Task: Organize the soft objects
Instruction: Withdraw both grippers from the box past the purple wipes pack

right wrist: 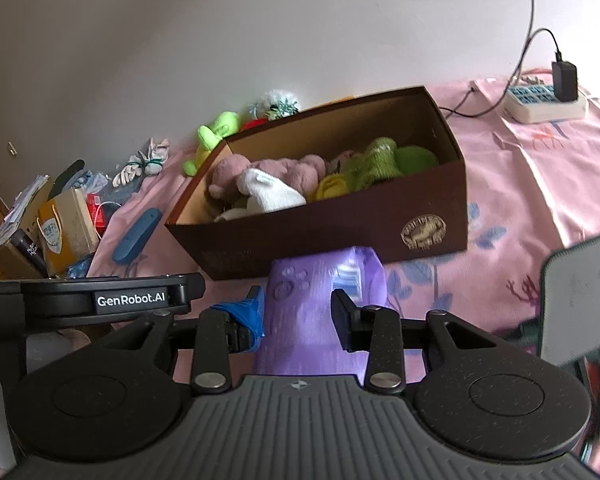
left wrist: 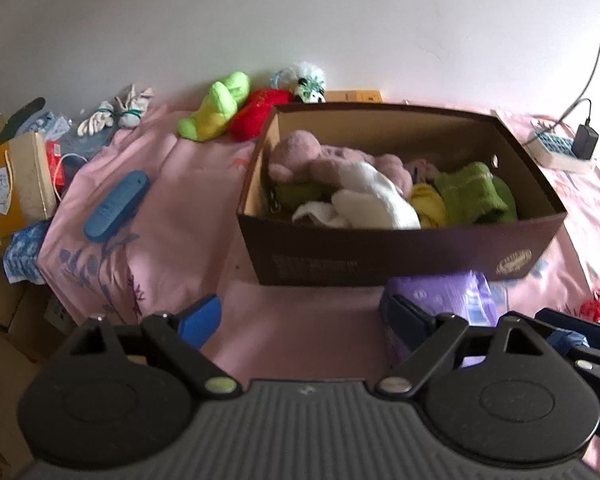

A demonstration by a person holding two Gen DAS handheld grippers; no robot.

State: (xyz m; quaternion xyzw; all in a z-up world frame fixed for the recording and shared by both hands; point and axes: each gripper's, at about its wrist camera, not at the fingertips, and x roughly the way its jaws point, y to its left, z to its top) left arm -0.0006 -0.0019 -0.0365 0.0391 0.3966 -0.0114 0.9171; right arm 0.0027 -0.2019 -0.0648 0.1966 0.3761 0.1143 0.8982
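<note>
A dark brown cardboard box [left wrist: 400,252] stands on the pink bedsheet, holding pink, white, yellow and green soft toys [left wrist: 364,192]. It also shows in the right wrist view [right wrist: 340,236]. My right gripper [right wrist: 298,312] is shut on a purple soft pack [right wrist: 320,300], held just in front of the box. The pack also shows in the left wrist view [left wrist: 444,300]. My left gripper [left wrist: 300,316] is open and empty, to the left of the pack. A lime green plush [left wrist: 216,108], a red plush [left wrist: 260,112] and a white fluffy toy [left wrist: 304,80] lie behind the box by the wall.
A blue flat case [left wrist: 116,204] lies on the sheet left of the box. A paper bag [left wrist: 16,180] and clutter sit off the bed's left edge. White gloves [left wrist: 116,116] lie at the back left. A power strip with charger [right wrist: 544,100] sits at the back right.
</note>
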